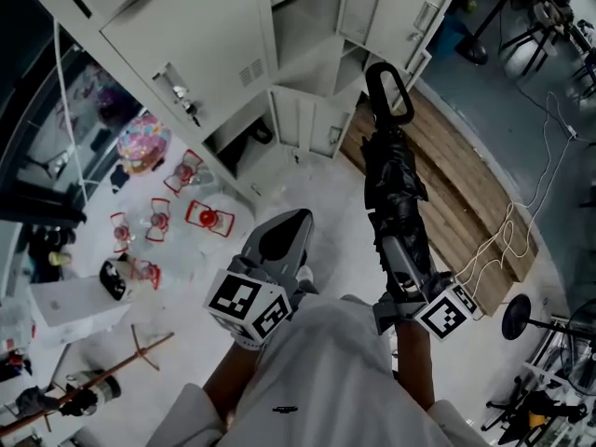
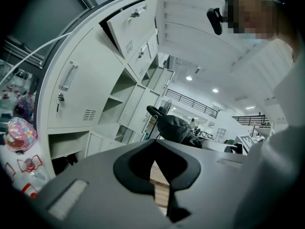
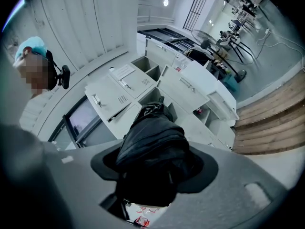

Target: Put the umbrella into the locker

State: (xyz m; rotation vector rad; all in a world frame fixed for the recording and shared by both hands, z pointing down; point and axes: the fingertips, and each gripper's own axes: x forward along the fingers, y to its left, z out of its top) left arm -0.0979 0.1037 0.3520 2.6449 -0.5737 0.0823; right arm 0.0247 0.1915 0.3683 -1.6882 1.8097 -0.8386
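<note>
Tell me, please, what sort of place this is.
Probably a workshop or lab with a locker area. There is a bank of grey metal lockers, several standing open. A white cable trails over the floor, and black equipment stands sit at the edge.

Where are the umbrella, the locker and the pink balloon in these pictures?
umbrella [image 1: 395, 182], head view, on the folded black canopy below the handle.
locker [image 1: 200, 26], head view, on a closed white door.
balloon [image 1: 144, 142], head view, on the middle of its round pink body.
</note>
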